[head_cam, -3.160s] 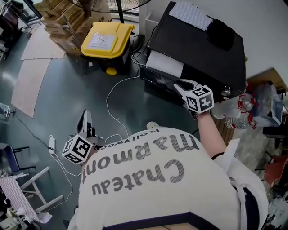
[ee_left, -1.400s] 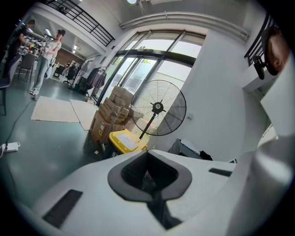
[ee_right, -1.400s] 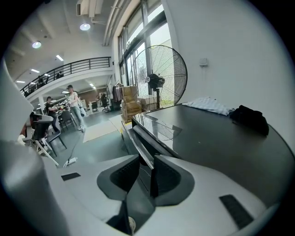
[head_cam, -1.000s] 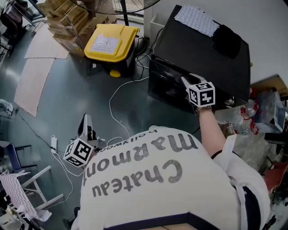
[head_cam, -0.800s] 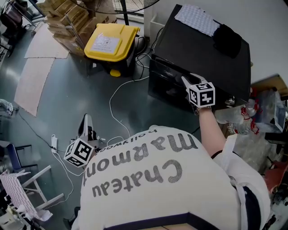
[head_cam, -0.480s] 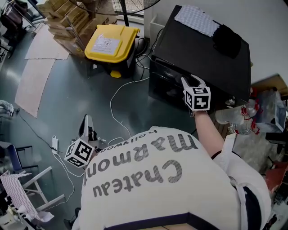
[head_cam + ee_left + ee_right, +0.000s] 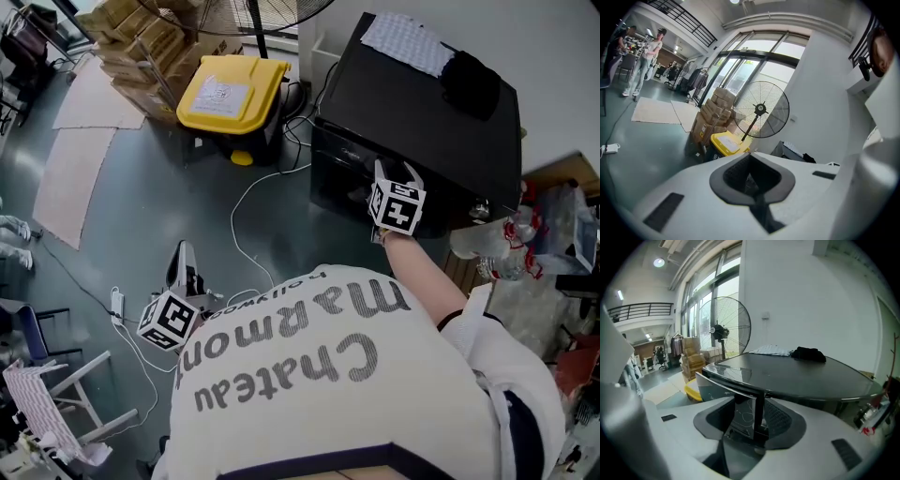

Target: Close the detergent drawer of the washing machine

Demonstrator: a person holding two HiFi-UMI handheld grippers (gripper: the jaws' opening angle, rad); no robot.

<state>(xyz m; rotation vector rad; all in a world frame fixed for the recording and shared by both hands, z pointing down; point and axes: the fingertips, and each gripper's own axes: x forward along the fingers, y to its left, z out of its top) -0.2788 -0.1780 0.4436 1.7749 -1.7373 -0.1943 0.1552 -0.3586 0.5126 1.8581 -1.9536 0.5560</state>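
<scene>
My right tool (image 7: pixel 751 423) is released, jaws parted around the washing machine (image 7: pixel 422 103) front edge, where the detergent drawer (image 7: pixel 349 161) sits pushed in, and my left tool (image 7: pixel 751 177) hangs clenched, empty, low over the floor (image 7: pixel 141 178).

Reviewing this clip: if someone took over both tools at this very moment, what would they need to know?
Left tool: jaws together, empty, well clear of the machine.
Right tool: at the top front of the washing machine, jaws on either side of a dark glossy panel edge; I can't tell whether they pinch it.
Detergent drawer: looks pushed in, no white inside showing; fully flush not confirmed.
Done: the closing push, apparently.
Left: check the drawer sits flush, then back the right tool off.
</scene>
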